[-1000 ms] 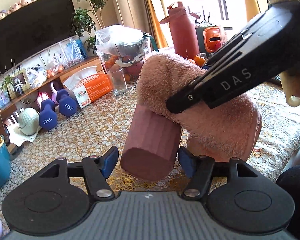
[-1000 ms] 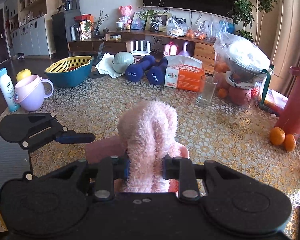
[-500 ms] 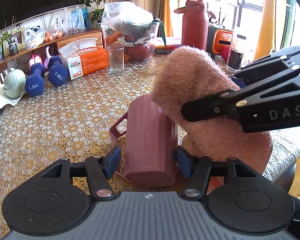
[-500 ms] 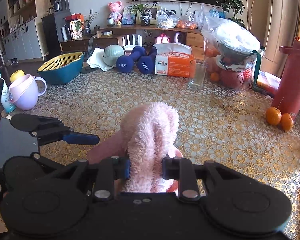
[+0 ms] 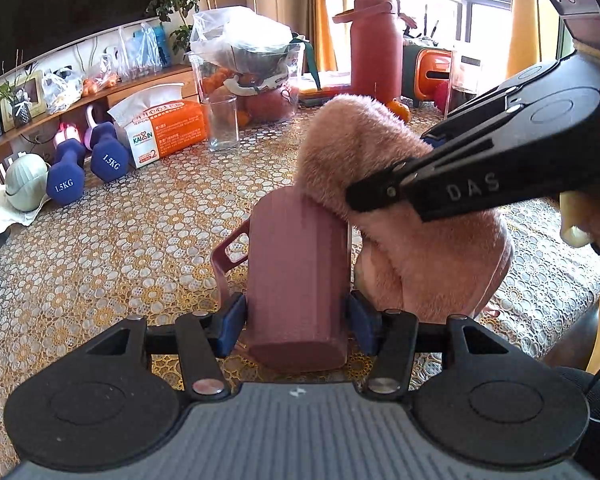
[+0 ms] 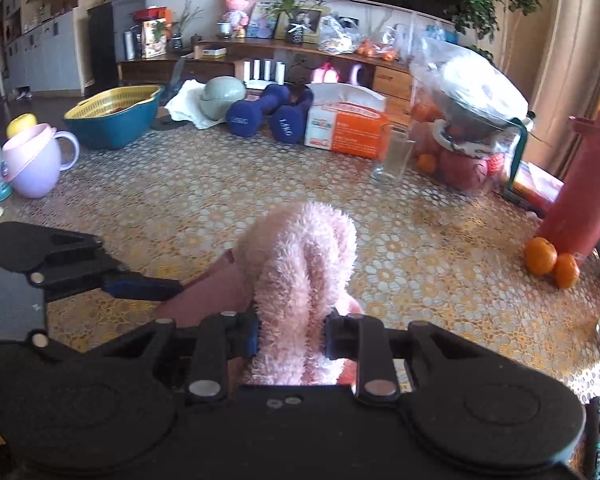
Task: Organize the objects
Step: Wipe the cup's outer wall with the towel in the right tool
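Observation:
A mauve ribbed cup lies with its base toward me and its handle to the left on the lace tablecloth. My left gripper has its jaws closing, and both blue pads touch the cup's sides. A pink fluffy slipper leans on the cup's far end, held from the right. In the right wrist view my right gripper is shut on the slipper. The cup peeks out at its left, beside one of the left gripper's fingers.
Along the table's far side stand a clear glass, an orange tissue box, blue dumbbells, a bagged fruit bowl and a red bottle. Two oranges, a lilac mug and a teal basket sit at the sides.
My left gripper's jaws have narrowed until the pads meet the cup, and its view has rolled level. The cup's handle has come into view. The right gripper keeps its hold on the slipper.

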`<control>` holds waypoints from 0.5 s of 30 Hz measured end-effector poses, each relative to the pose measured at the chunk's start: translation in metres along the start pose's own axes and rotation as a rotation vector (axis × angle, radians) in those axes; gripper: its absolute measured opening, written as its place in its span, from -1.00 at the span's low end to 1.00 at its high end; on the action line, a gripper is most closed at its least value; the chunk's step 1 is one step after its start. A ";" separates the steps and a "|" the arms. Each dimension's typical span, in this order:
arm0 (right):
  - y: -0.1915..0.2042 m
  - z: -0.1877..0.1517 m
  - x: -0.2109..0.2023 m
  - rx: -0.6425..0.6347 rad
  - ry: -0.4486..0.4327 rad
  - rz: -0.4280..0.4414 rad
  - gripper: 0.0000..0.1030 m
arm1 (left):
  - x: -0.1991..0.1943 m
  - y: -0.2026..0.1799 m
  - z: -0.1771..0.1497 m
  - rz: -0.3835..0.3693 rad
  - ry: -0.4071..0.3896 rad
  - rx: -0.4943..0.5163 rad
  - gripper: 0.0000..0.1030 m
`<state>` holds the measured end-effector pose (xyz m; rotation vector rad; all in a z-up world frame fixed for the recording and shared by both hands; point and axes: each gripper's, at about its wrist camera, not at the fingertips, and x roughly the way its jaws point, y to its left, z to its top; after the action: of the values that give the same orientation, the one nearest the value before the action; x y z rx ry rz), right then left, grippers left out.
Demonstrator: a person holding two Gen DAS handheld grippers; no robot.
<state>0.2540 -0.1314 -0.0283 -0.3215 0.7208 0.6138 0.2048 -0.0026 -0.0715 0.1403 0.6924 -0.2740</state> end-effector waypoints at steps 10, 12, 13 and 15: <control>0.046 -0.008 -0.039 -0.119 -0.021 0.149 -0.51 | -0.034 -0.007 -0.017 0.004 0.005 0.038 0.06; 0.065 -0.015 -0.037 -0.164 -0.009 0.166 -0.51 | -0.036 -0.008 -0.025 0.016 0.016 0.031 0.06; 0.071 -0.017 -0.035 -0.171 -0.003 0.168 -0.51 | -0.038 -0.008 -0.030 0.020 0.006 0.030 0.05; 0.075 -0.019 -0.032 -0.170 0.006 0.166 -0.51 | -0.040 -0.008 -0.032 0.019 -0.004 0.024 0.04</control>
<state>0.1792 -0.0951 -0.0248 -0.4229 0.7074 0.8346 0.1532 0.0051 -0.0703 0.1695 0.6831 -0.2641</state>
